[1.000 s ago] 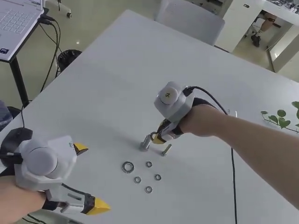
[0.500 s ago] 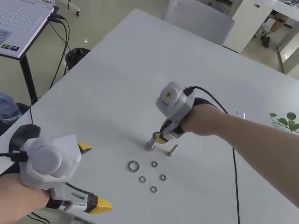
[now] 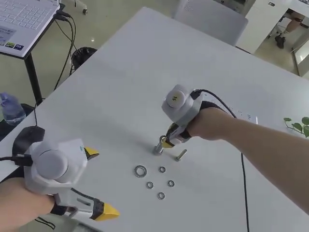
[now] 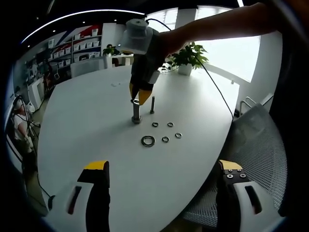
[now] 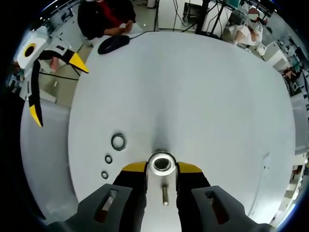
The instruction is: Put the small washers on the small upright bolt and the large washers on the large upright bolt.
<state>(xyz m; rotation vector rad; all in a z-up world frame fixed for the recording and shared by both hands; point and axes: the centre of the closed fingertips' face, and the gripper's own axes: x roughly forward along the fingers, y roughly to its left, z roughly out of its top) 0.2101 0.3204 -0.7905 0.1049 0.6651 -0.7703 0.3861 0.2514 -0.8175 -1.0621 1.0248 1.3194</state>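
My right gripper (image 3: 166, 142) is shut on a large washer (image 5: 161, 163) and holds it right at the top of the large upright bolt (image 3: 158, 148). The small upright bolt (image 3: 181, 154) stands just right of it, under the gripper body. Another large washer (image 3: 140, 170) lies flat on the white table (image 3: 120, 87), with several small washers (image 3: 162, 169) scattered beside it. In the left gripper view the large bolt (image 4: 136, 114), the small bolt (image 4: 152, 104) and the loose large washer (image 4: 147, 141) sit ahead. My left gripper (image 3: 100, 182) hovers open near the table's front edge.
A laptop (image 3: 24, 19) stands on a side stand at the far left, with a bottle (image 3: 10, 108) below it. A grey chair (image 3: 212, 21) is at the table's far end. A potted plant (image 3: 298, 124) sits at the right.
My right gripper has edged the held washer closer over the large bolt's top. The head camera has shifted; my left gripper stays open in about the same place.
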